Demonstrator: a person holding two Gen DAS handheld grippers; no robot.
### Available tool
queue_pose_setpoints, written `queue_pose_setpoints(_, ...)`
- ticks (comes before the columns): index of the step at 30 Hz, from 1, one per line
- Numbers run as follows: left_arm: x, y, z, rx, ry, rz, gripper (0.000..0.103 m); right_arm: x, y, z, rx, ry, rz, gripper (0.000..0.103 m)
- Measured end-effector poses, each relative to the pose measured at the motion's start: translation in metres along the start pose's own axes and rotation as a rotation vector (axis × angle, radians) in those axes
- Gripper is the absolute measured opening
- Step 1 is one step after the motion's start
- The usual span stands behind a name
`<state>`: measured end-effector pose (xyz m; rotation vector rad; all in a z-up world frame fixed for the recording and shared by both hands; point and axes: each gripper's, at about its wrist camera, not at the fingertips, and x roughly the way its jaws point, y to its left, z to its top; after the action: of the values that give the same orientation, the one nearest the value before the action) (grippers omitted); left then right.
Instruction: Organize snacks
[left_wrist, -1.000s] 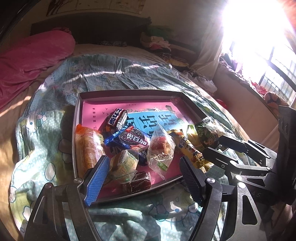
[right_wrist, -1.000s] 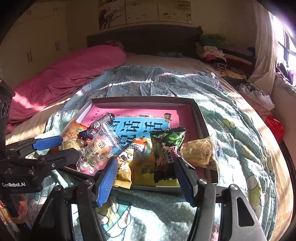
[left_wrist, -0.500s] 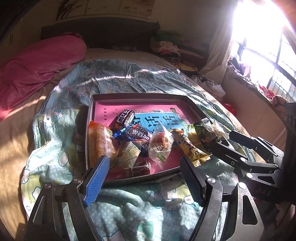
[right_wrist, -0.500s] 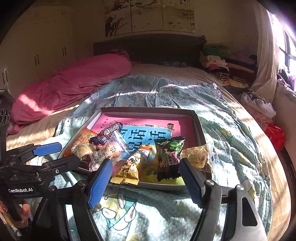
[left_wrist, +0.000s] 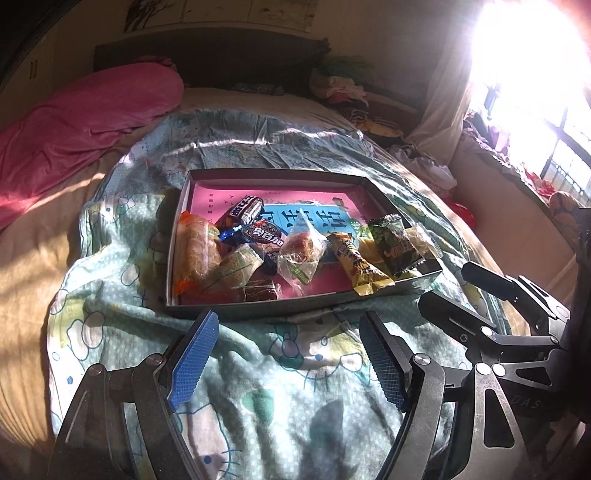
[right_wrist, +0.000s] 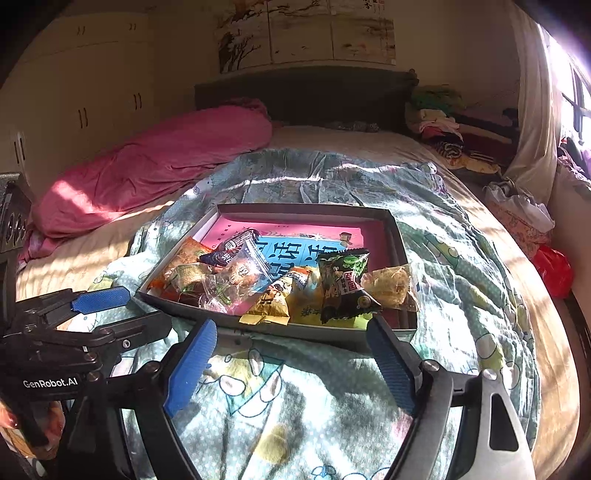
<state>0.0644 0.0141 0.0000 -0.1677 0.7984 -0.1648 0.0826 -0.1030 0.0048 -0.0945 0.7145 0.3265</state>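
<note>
The snacks (left_wrist: 295, 251) lie heaped in a shallow grey box (left_wrist: 280, 173) with a pink and blue printed sheet on its floor. They crowd the near half of the box. Noted from the left wrist view: an orange-ended bread pack (left_wrist: 194, 251) at 9 o'clock of the heap, a clear bag with a bun (left_wrist: 301, 251) at centre, a dark green packet (left_wrist: 393, 245) at 3 o'clock, its lower end resting over the near rim. A yellow packet (right_wrist: 269, 302) also overhangs that rim.

My left gripper (left_wrist: 288, 360) stands wide open, blue pads apart, holding nothing and touching nothing; the box sits at 12 o'clock of it, apart. My right gripper (right_wrist: 291, 363) is likewise wide open and unloaded, hovering just short of the box's near rim.

The box rests on a pale green cartoon-print quilt (left_wrist: 280, 387) spread over a bed. A pink blanket (right_wrist: 155, 162) lies bunched at 10 o'clock. A dark headboard (right_wrist: 306, 92) stands at 12 o'clock, folded clothes (right_wrist: 443, 125) at 1 o'clock, a bright window (left_wrist: 528, 74) at 2 o'clock.
</note>
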Motion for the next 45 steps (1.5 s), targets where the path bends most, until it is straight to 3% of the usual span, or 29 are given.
queue_pose_setpoints(15,-0.016,-0.009,-0.026,-0.003,0.037,0.061,0.080,-0.025,0.000,-0.027,0.038,0.049,0.035,0.093)
queue_pose_setpoints(24,-0.019,-0.012,-0.035,0.003,0.065,0.089,0.080,-0.034,-0.003,-0.046,0.086,0.078,0.034,0.094)
queue_pose_setpoints(45,-0.018,-0.007,-0.039,-0.010,0.085,0.107,0.080,-0.036,-0.010,-0.049,0.119,0.056,0.009,0.096)
